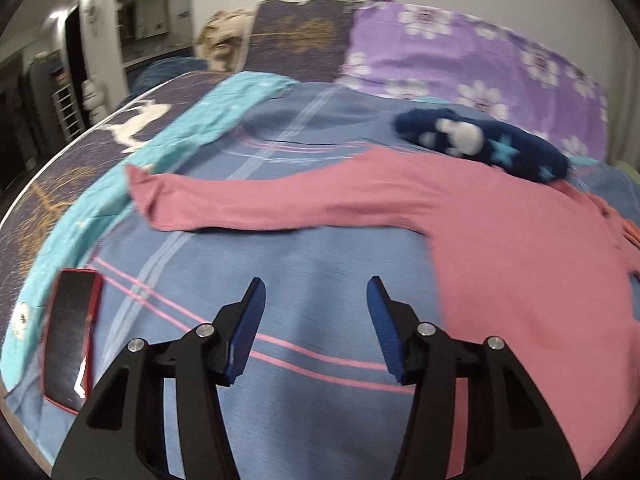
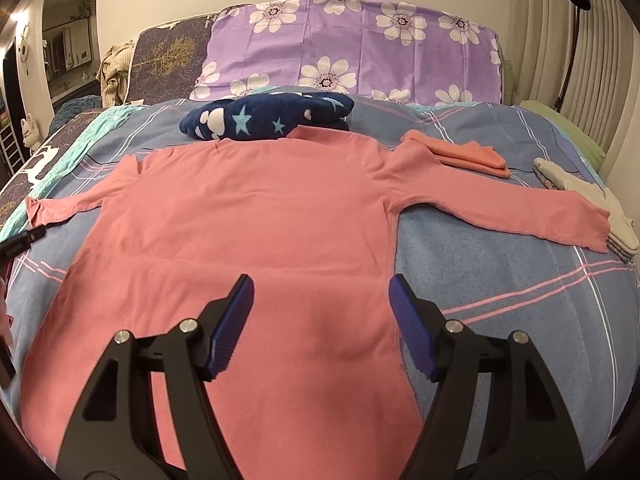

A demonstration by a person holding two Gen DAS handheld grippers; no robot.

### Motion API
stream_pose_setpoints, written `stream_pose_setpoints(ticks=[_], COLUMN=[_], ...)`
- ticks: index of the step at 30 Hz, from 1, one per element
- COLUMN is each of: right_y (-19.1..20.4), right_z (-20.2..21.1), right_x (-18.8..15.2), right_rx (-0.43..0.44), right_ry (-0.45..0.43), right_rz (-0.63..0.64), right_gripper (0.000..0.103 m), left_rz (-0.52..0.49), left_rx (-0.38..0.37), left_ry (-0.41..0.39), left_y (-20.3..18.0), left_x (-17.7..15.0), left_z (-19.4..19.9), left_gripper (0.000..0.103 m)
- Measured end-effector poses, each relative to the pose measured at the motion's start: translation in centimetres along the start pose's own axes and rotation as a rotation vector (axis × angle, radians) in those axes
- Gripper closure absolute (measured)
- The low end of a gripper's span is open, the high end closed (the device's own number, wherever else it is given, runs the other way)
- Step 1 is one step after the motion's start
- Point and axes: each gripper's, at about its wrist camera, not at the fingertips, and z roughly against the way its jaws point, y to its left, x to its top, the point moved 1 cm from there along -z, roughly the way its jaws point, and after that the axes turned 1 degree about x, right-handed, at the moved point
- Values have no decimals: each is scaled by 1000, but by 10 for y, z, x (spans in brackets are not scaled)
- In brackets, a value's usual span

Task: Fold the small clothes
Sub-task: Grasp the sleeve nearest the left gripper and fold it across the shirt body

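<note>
Right wrist view: no readable writing. The pink shirt (image 2: 240,220) lies flat, sleeves out, below the purple pillow (image 2: 348,48). Right gripper (image 2: 322,288) gapes empty above its hem; left gripper (image 1: 316,292) gapes empty beside it.

Warm indoor light; left view motion-blurred

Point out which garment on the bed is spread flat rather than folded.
The pink long-sleeved shirt: its sleeves stretch wide, while the orange garment and navy starred one lie bundled.
</note>
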Motion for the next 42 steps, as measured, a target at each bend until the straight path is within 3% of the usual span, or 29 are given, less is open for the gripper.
stream_pose_setpoints(ticks=[8,12,17,20,22,24,25,28,32,37,42], right_y=[1,0,-2,-3,-3,-2,-2,-1,-2,-7,-22], right_z=[-13,-21,-30,-32,-33,-33,-33,-34,-38,-35,-31], right_x=[9,9,9,11,13,14,15,16,18,22,20], right_rx=[-5,-18,-36,-46,-50,-49,-47,-38,-23,6,-15], right_ry=[20,37,64,65,61,57,54,45,48,35,29], right_rz=[12,12,3,5,9,12,13,15,10,-16,-42], right_gripper=[31,30,30,30,30,30,30,30,30,30,30], left_rz=[119,206,294,312,301,284,294,325,245,32,-132], left_rx=[171,264,265,296,300,294,282,208,58,-226,-543], left_ry=[14,64,178,175,162,161,155,81,-32,-185,-226], left_y=[89,136,163,173,175,178,180,178,131,6,-125], left_x=[45,65,72,76,81,86,89,102,132,162,150], left_z=[-49,-94,-148,-160,-163,-163,-161,-138,-90,-14,41], left_gripper=[47,46,46,46,59,95,97,97,97,97,97])
